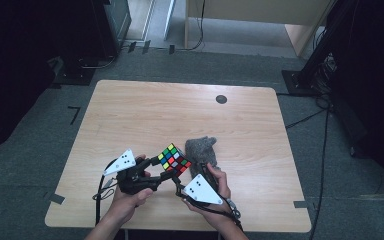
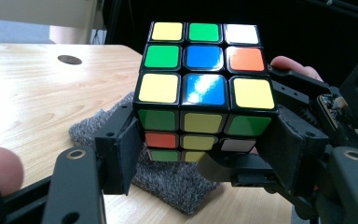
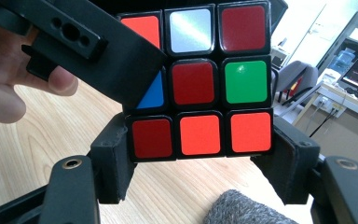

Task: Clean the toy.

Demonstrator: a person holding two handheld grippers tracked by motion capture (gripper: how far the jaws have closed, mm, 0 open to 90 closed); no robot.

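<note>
A scrambled puzzle cube (image 1: 174, 159) hangs a little above the wooden table (image 1: 180, 110), near its front edge, between both grippers. My left gripper (image 1: 161, 169) comes in from the left and is shut on the cube (image 2: 204, 79), its pads (image 2: 127, 151) pressing the lower layers on either side. My right gripper (image 1: 181, 175) reaches in from the lower right. Its pads (image 3: 114, 161) press the two ends of the cube's (image 3: 200, 93) bottom row of red and orange tiles. The left gripper's black jaw crosses that cube face at upper left.
A grey knitted cloth (image 1: 200, 147) lies on the table just behind and right of the cube, under it in the left gripper view (image 2: 177, 182). A small black round spot (image 1: 221, 99) marks the table's far side. Dark stands and cables surround the table.
</note>
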